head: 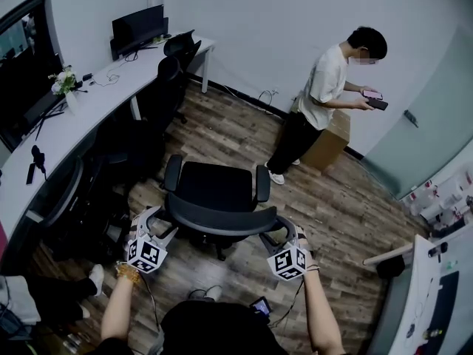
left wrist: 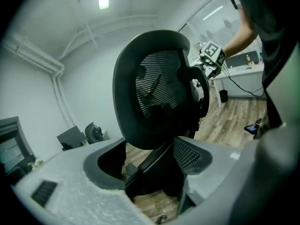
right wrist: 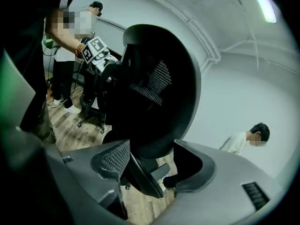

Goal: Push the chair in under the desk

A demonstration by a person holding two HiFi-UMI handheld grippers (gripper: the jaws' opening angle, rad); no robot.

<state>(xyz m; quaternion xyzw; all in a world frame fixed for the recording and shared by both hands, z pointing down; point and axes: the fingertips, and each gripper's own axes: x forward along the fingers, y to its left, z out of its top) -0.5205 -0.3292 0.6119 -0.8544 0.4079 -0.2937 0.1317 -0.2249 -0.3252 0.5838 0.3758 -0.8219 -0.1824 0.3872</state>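
The left gripper (left wrist: 152, 161) has its jaws wide apart. One edge of the chair back (left wrist: 154, 88) sits in the gap between them. The pads do not squeeze it, and I can see room beside it. The right gripper (right wrist: 152, 163) is the same: its jaws are wide apart, the other edge of the chair back is in the gap, and nothing is pinched. I think the jaws are set one on each side so the person can hold both edges. Then the chair (head: 214, 187) should roll straight and not spin.

The chair stands out on the wood floor (head: 236, 135), just in front of the person, with its seat facing away. It is well apart from the long white bench (head: 85, 106) by the left wall, so it is not pushed in yet. Other chairs (head: 166, 80) are already tucked in along that bench.

Only the head view shows the whole chair and the floor between it and the bench. It also shows a person with a phone (head: 325, 98) standing well off to the right, by a brown box (head: 332, 139). The two gripper views show what the head view cannot: the gap around the chair back inside the jaws. Each one also shows the other gripper's marker cube across the chair back
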